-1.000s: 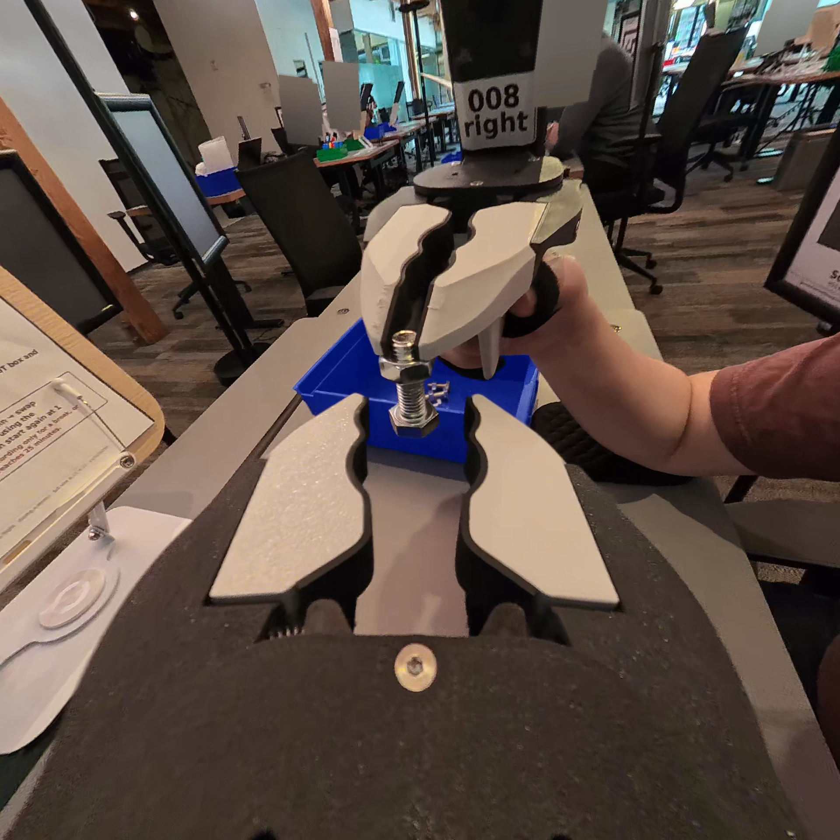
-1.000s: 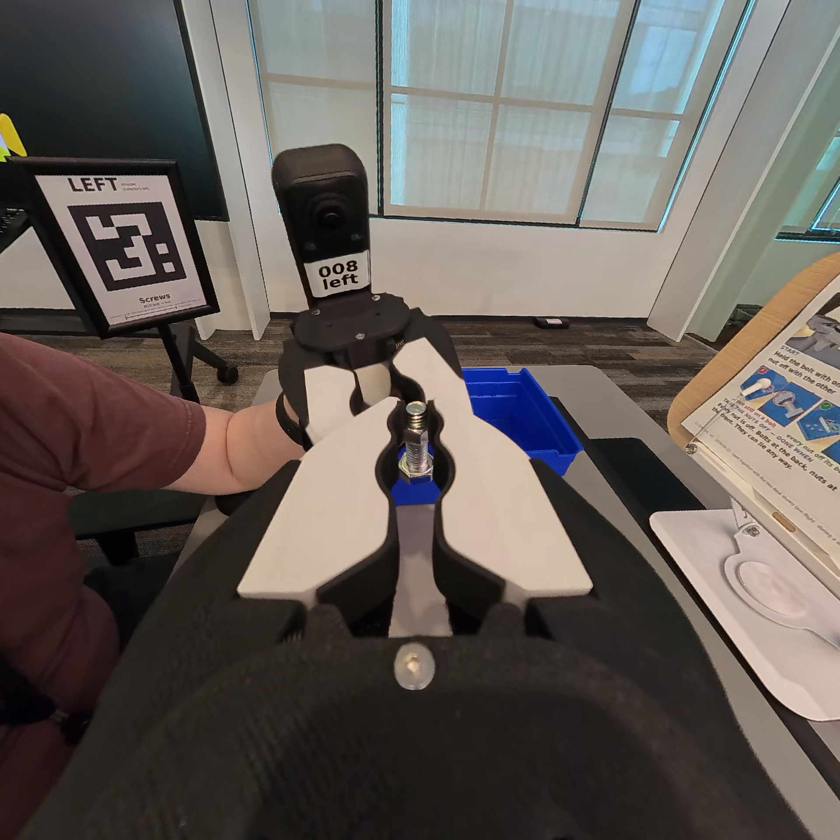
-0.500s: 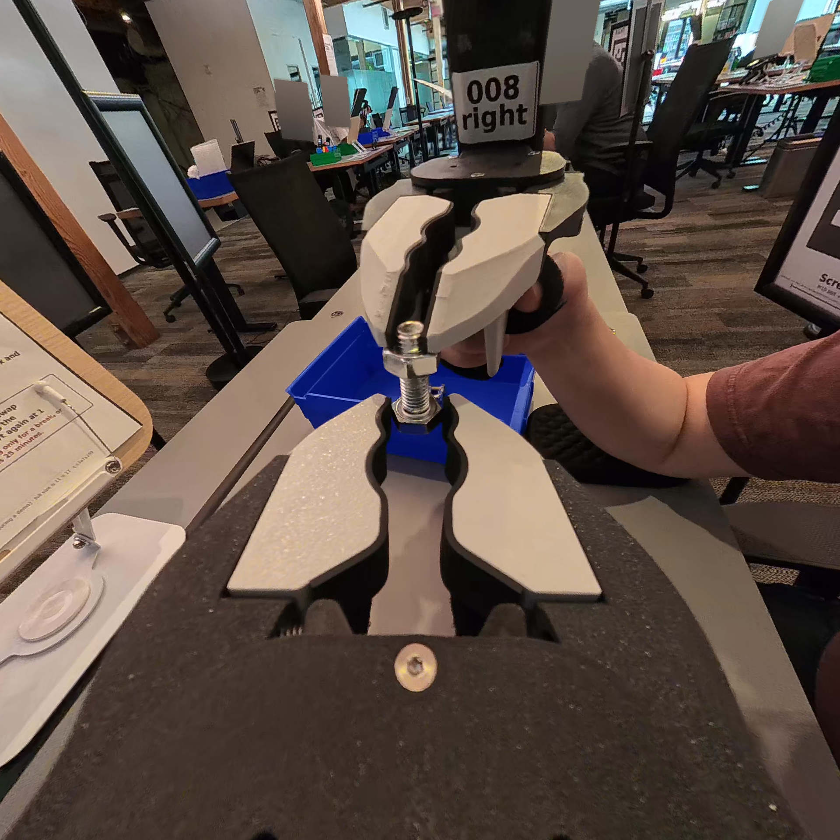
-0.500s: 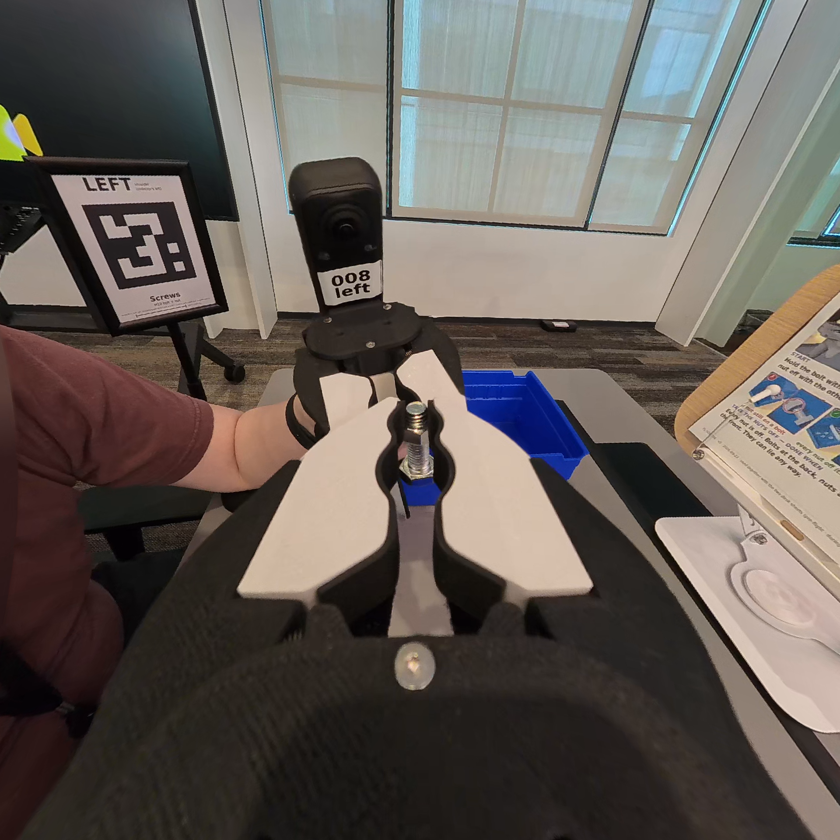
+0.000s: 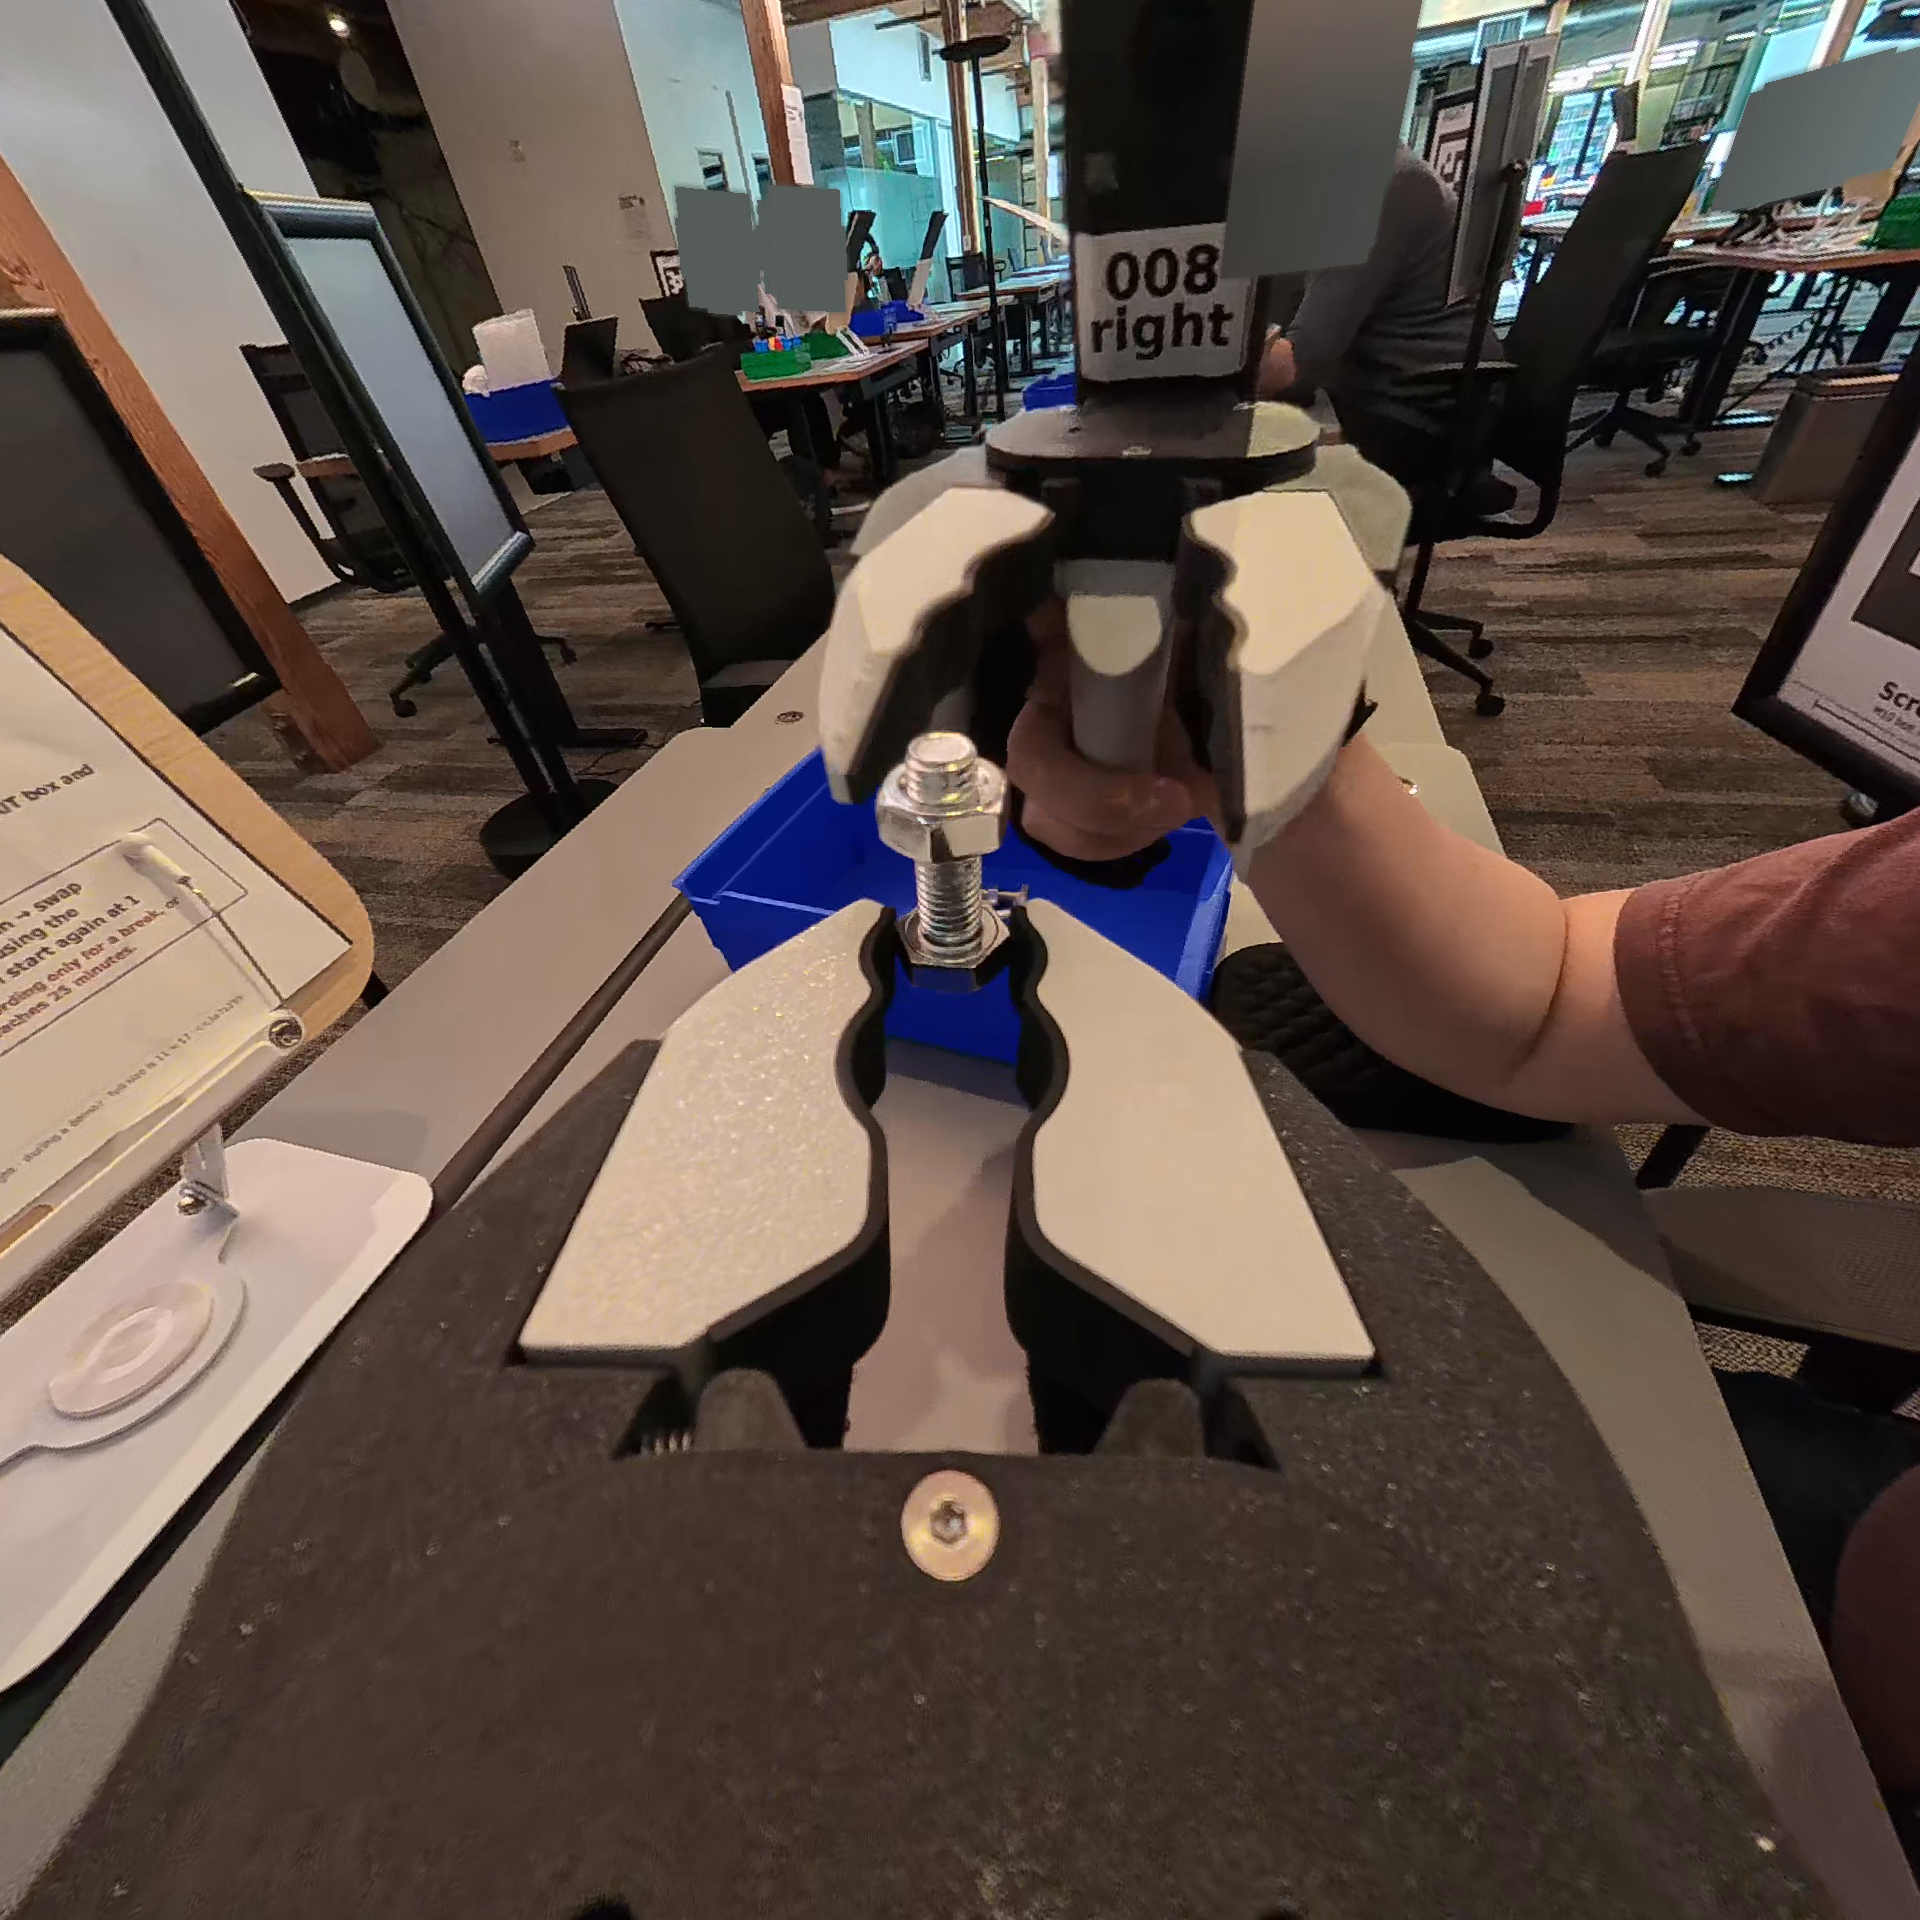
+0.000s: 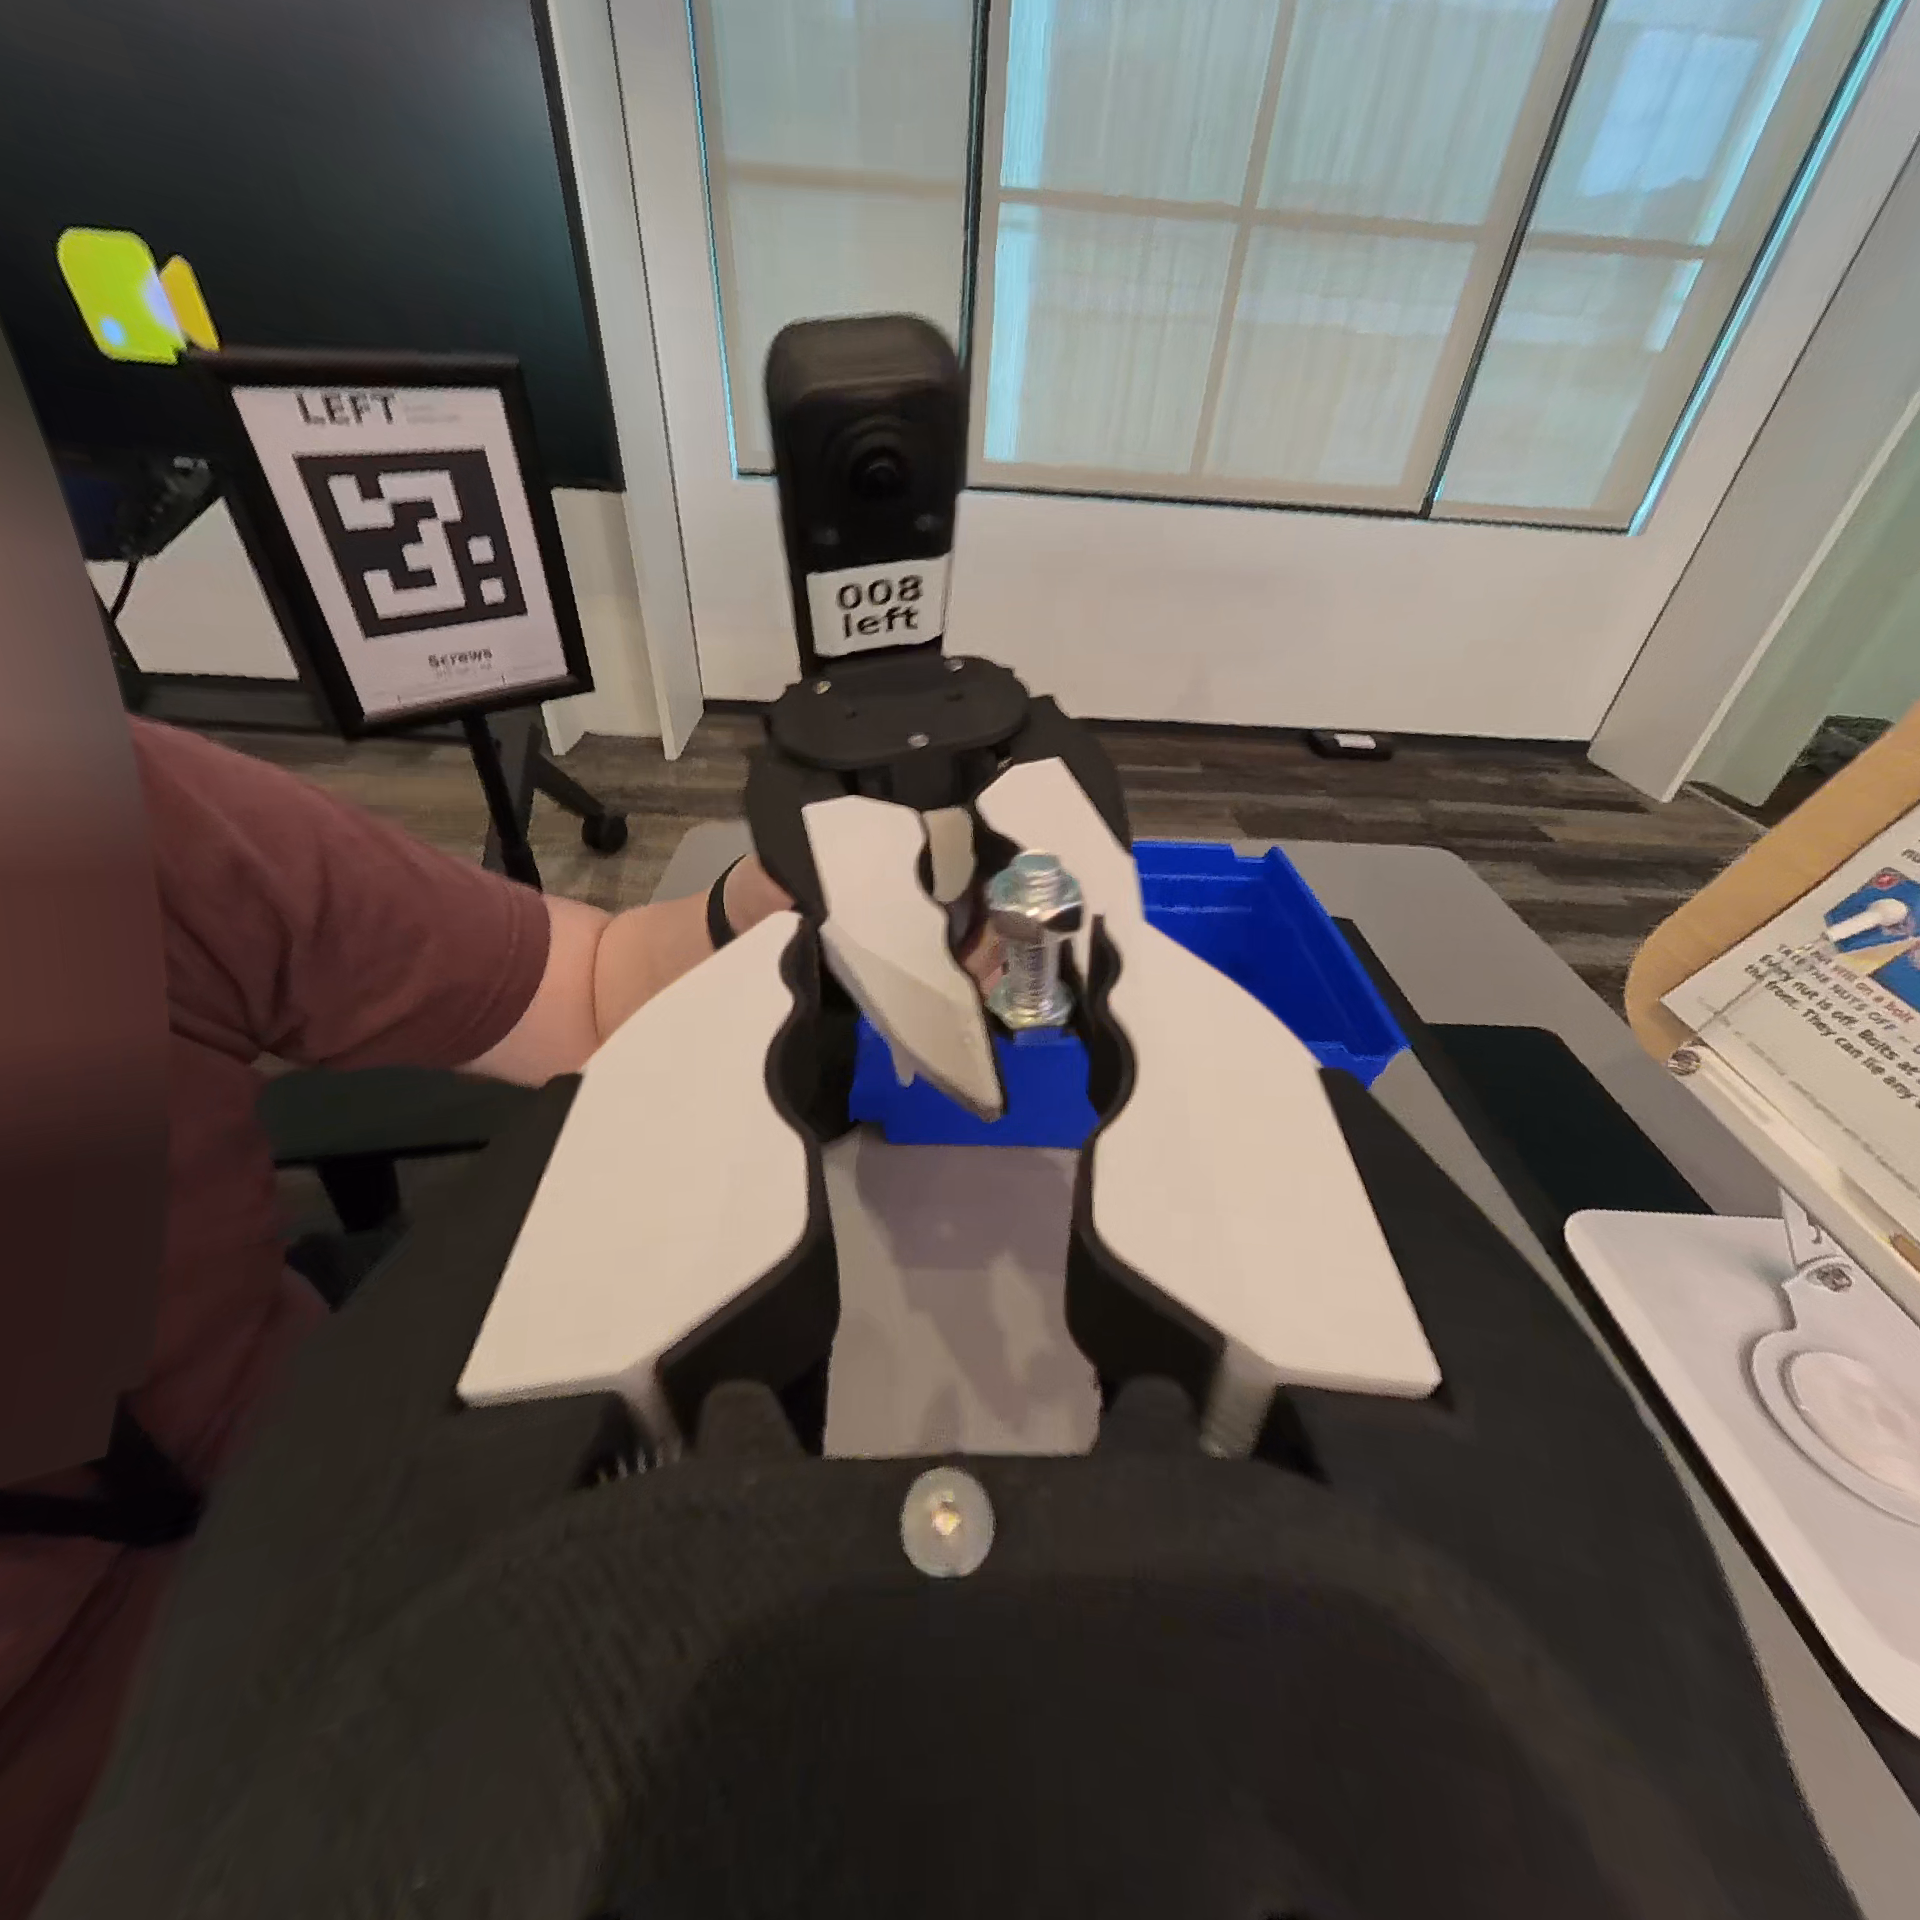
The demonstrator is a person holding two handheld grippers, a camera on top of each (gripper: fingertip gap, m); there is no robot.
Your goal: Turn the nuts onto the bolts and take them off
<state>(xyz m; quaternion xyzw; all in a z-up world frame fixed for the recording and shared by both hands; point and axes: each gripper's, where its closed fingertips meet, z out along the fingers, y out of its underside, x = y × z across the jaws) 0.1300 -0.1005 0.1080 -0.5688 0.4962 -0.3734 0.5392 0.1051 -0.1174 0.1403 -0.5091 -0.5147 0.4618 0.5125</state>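
One bolt (image 5: 943,904) upright, head down | nut (image 5: 940,818) near top | left tool (image 5: 951,951) clamps head | right tool (image 5: 1039,800) spread, clear

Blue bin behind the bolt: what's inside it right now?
The blue bin shows mostly bare blue floor and walls. A small metal piece peeks out beside the bolt. The left tongs, the bolt and the hand cover the rest.
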